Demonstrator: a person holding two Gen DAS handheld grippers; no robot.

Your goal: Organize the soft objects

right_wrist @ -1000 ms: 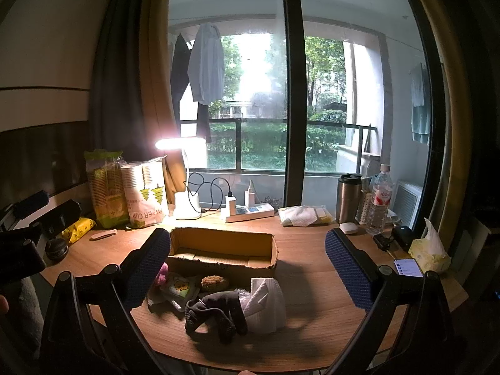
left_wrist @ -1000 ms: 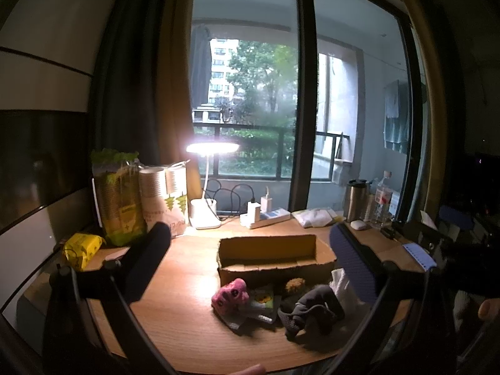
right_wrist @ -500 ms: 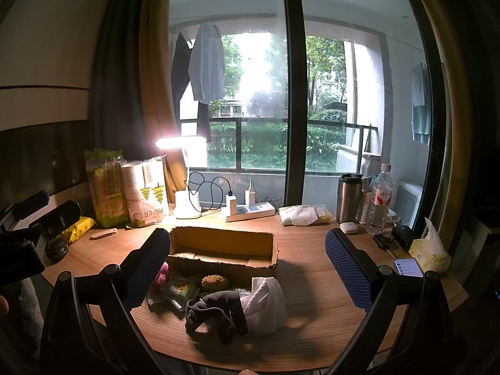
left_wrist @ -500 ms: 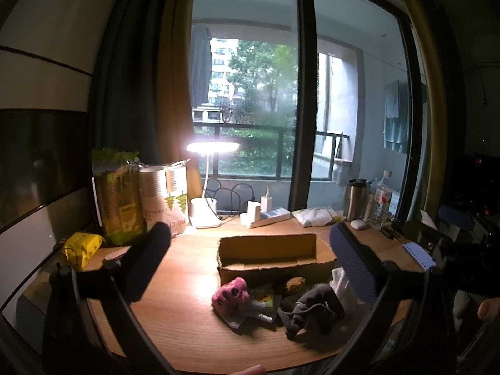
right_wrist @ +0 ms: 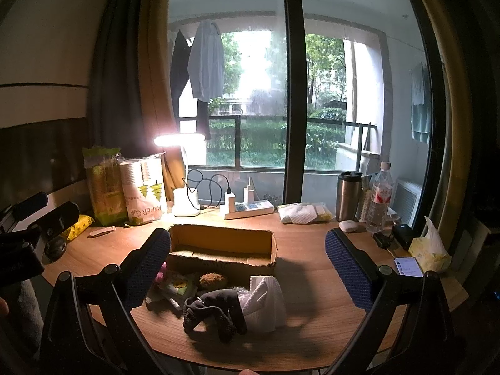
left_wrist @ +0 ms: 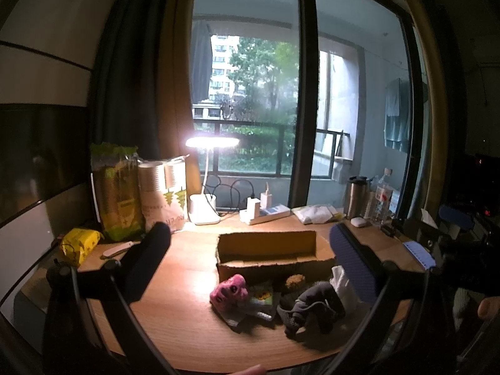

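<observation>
Both handheld grippers hover above the round wooden table, the left gripper and right gripper each with fingers spread wide and empty, apparently poised before a first pick. The soft objects, a pink plush toy, a dark grey knitted glove, a white folded cloth and a tan sponge, lie heaped just in front of the open, empty cardboard box, their likely destination.
</observation>
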